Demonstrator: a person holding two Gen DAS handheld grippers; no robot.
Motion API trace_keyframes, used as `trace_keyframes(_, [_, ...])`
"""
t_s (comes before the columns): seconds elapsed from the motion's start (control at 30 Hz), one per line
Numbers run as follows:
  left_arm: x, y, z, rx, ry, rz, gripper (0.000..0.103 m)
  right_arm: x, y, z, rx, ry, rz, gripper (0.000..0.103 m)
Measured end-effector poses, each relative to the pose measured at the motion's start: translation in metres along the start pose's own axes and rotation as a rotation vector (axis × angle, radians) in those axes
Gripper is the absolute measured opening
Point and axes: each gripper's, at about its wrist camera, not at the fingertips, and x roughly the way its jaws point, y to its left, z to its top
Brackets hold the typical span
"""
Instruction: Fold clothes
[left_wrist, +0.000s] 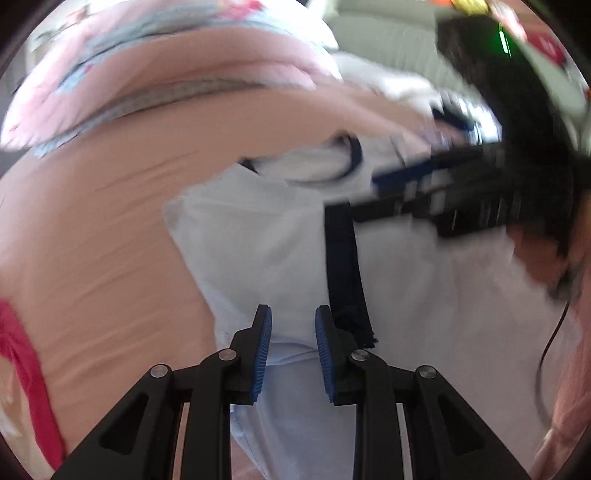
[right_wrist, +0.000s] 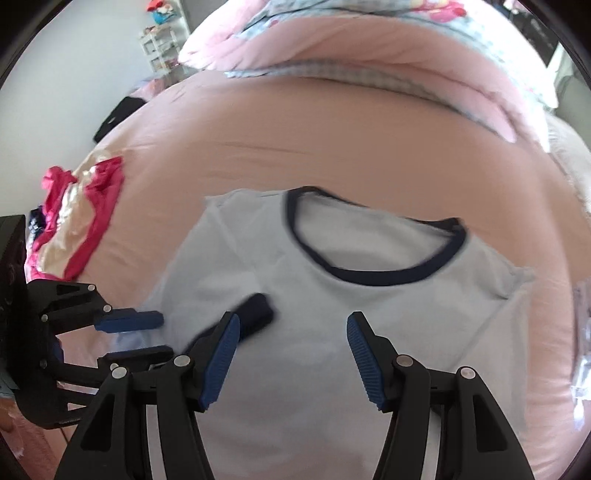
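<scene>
We see a pale blue T-shirt (right_wrist: 332, 332) with a navy collar (right_wrist: 373, 236) spread flat on a pink bed sheet (right_wrist: 295, 140), collar toward 12 o'clock in the right wrist view. One sleeve is turned in over the chest, so its navy sleeve cuff (right_wrist: 256, 314) lies on the shirt at about 9 o'clock of the shirt's middle. The other shoulder corner sticks out at 3 o'clock.

Our right gripper (right_wrist: 293, 356) hangs above the shirt's lower chest. Its 2 blue pads stand well apart, with only flat shirt fabric seen in the gap; they press on nothing.

Our left gripper (left_wrist: 293, 354) sits at the shirt's edge. In its own view the 2 pads stand a narrow gap apart, with pale blue fabric showing between them; we cannot tell whether the pads pinch that fabric or merely hover over it. The navy cuff band (left_wrist: 345, 273) runs from just beside the right-hand pad up toward 12 o'clock. From the right wrist view the same left gripper comes in at 9 o'clock, its fingers lying level over the shirt's edge.

In the left wrist view the right gripper (left_wrist: 424, 177) shows blurred at 2 o'clock, over the shirt near the collar.

A pink-and-cream garment (right_wrist: 81, 218) lies crumpled on the sheet at 9 o'clock, well apart from the shirt. A folded pink quilt (right_wrist: 369, 48) with a patterned cover crosses the bed at 12 o'clock. A dark item (right_wrist: 118, 114) lies at the bed's edge at 10 o'clock.
</scene>
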Motion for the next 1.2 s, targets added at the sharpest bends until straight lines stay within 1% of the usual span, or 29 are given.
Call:
trace_keyframes(0.03, [-0.004,0.004,0.002,-0.035,-0.021,-0.012,0.022,0.006,0.005,0.001,-0.022,0.01,0.012,0.06])
trace_keyframes(0.07, [-0.003,0.001,0.003,-0.034,-0.004,-0.006,0.024,0.009,0.007,0.002,-0.03,0.021,0.022,0.06])
trace_keyframes(0.17, [-0.002,-0.007,0.006,-0.028,0.044,0.011,0.024,0.008,-0.003,-0.003,0.037,0.063,0.027,0.06])
trace_keyframes(0.23, [-0.021,-0.023,0.009,0.013,-0.03,0.015,0.025,0.002,-0.011,-0.008,0.081,0.078,0.03,0.06])
trace_keyframes(0.27, [-0.029,-0.03,0.01,0.031,-0.063,0.017,0.027,-0.015,-0.016,-0.017,0.102,0.054,0.029,0.06])
trace_keyframes(0.3, [-0.026,-0.034,0.01,0.011,-0.054,0.028,0.032,-0.032,-0.022,-0.026,0.122,0.03,0.029,0.06])
trace_keyframes(0.33, [-0.022,-0.037,0.01,-0.009,-0.042,0.038,0.034,-0.049,-0.027,-0.034,0.143,0.006,0.029,0.06])
trace_keyframes(0.37, [-0.007,-0.039,0.007,-0.022,-0.001,0.042,0.034,-0.063,-0.032,-0.043,0.163,-0.009,0.025,0.06])
trace_keyframes(0.4, [0.006,-0.041,0.004,-0.036,0.036,0.047,0.034,-0.066,-0.037,-0.054,0.18,0.006,0.008,0.06])
trace_keyframes(0.5, [0.001,-0.062,0.002,-0.063,0.027,0.086,0.034,-0.067,-0.045,-0.095,0.217,0.11,-0.084,0.06])
trace_keyframes(0.6, [-0.006,-0.084,-0.001,-0.093,0.014,0.122,0.034,-0.087,-0.048,-0.14,0.252,0.117,-0.095,0.06])
trace_keyframes(0.63, [-0.023,-0.091,-0.004,-0.15,-0.045,0.088,0.036,-0.095,-0.049,-0.152,0.267,0.106,-0.096,0.06])
trace_keyframes(0.7, [-0.044,-0.11,-0.017,-0.241,-0.111,0.004,0.05,-0.107,-0.047,-0.177,0.3,0.087,-0.092,0.06])
trace_keyframes(0.77, [-0.05,-0.127,-0.041,-0.298,-0.105,-0.025,0.05,-0.107,-0.042,-0.196,0.305,0.108,-0.105,0.06])
trace_keyframes(0.8, [-0.044,-0.136,-0.051,-0.304,-0.075,0.008,0.05,-0.108,-0.04,-0.203,0.291,0.108,-0.124,0.06])
trace_keyframes(0.9, [-0.027,-0.162,-0.081,-0.319,0.019,0.107,0.05,-0.12,-0.027,-0.223,0.232,0.086,-0.219,0.06])
trace_keyframes(0.93, [-0.016,-0.172,-0.091,-0.32,0.103,0.164,0.05,-0.121,-0.024,-0.23,0.208,0.087,-0.251,0.06])
trace_keyframes(0.97, [-0.018,-0.179,-0.102,-0.322,0.148,0.193,0.05,-0.123,-0.021,-0.237,0.19,0.086,-0.276,0.06])
trace_keyframes(1.0, [-0.025,-0.184,-0.11,-0.318,0.135,0.214,0.05,-0.128,-0.02,-0.246,0.186,0.08,-0.288,0.06])
trace_keyframes(1.03, [-0.033,-0.19,-0.116,-0.323,0.126,0.219,0.05,-0.133,-0.02,-0.255,0.191,0.072,-0.294,0.06])
trace_keyframes(1.07, [-0.037,-0.192,-0.12,-0.334,0.143,0.214,0.05,-0.138,-0.022,-0.264,0.216,0.059,-0.284,0.06])
trace_keyframes(1.1, [-0.044,-0.191,-0.124,-0.356,0.137,0.215,0.05,-0.143,-0.024,-0.272,0.24,0.046,-0.275,0.06])
trace_keyframes(1.13, [-0.051,-0.19,-0.129,-0.38,0.13,0.215,0.05,-0.148,-0.026,-0.28,0.269,0.032,-0.265,0.06])
trace_keyframes(1.2, [-0.064,-0.179,-0.141,-0.478,0.094,0.212,0.05,-0.16,-0.031,-0.29,0.339,-0.002,-0.25,0.06])
